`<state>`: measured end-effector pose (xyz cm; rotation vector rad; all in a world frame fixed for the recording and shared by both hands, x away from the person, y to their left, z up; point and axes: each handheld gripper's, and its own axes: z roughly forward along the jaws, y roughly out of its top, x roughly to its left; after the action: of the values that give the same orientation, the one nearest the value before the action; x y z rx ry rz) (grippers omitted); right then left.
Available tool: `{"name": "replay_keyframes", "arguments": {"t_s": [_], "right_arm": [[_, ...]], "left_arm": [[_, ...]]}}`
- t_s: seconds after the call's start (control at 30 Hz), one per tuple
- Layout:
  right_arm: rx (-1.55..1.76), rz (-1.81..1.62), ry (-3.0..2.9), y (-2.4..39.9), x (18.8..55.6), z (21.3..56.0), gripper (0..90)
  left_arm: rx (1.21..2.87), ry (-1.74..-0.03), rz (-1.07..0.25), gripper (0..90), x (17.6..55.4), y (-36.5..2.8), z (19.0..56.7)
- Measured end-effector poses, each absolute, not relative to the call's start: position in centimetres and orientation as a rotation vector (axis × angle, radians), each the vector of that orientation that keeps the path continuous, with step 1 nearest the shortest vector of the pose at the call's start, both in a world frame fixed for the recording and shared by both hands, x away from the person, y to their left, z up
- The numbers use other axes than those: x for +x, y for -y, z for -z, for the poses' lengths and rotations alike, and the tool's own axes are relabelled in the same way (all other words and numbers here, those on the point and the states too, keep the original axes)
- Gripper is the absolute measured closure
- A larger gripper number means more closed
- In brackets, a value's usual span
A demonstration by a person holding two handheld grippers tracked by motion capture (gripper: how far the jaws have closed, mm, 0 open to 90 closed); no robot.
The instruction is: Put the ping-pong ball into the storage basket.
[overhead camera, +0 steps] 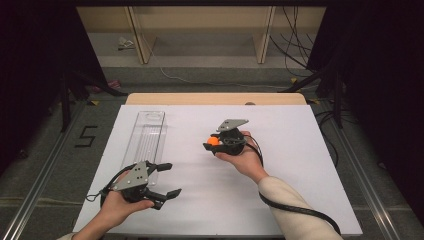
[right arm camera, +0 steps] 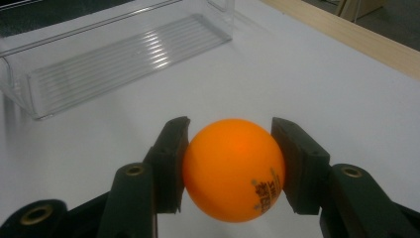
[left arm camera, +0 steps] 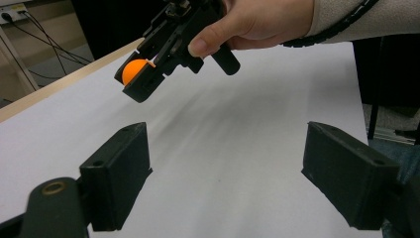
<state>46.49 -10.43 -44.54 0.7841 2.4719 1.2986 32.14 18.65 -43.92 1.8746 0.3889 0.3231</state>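
An orange ball (right arm camera: 233, 168) with small black print sits clamped between the two black jaws of my right gripper (right arm camera: 230, 166), held above the white table. The same ball (overhead camera: 213, 141) shows at the middle of the table in the high view, inside my right gripper (overhead camera: 212, 143), which points left. From the left gripper view the ball (left arm camera: 134, 70) hangs in that far gripper, above the sheet. My left gripper (overhead camera: 169, 180) rests near the front left of the table, jaws spread wide with nothing between them (left arm camera: 225, 173). A clear plastic tray (overhead camera: 145, 137) lies lengthwise at the left.
The white sheet (overhead camera: 280, 165) covers a wooden table whose far edge (overhead camera: 215, 98) shows bare wood. The clear tray (right arm camera: 114, 59) lies beyond the held ball in the right gripper view. Black cables trail from both grippers. Dark stands and floor cables flank the table.
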Motion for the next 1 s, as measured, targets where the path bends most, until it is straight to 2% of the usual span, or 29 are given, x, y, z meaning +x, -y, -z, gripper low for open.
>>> {"name": "replay_keyframes", "arguments": {"t_s": [1.0], "right_arm": [[0.762,-1.326,-2.475,9.1,46.3,44.0,51.3]], "left_arm": [[1.88,-0.382,-0.322,18.2,32.1,-18.6,43.9]]}}
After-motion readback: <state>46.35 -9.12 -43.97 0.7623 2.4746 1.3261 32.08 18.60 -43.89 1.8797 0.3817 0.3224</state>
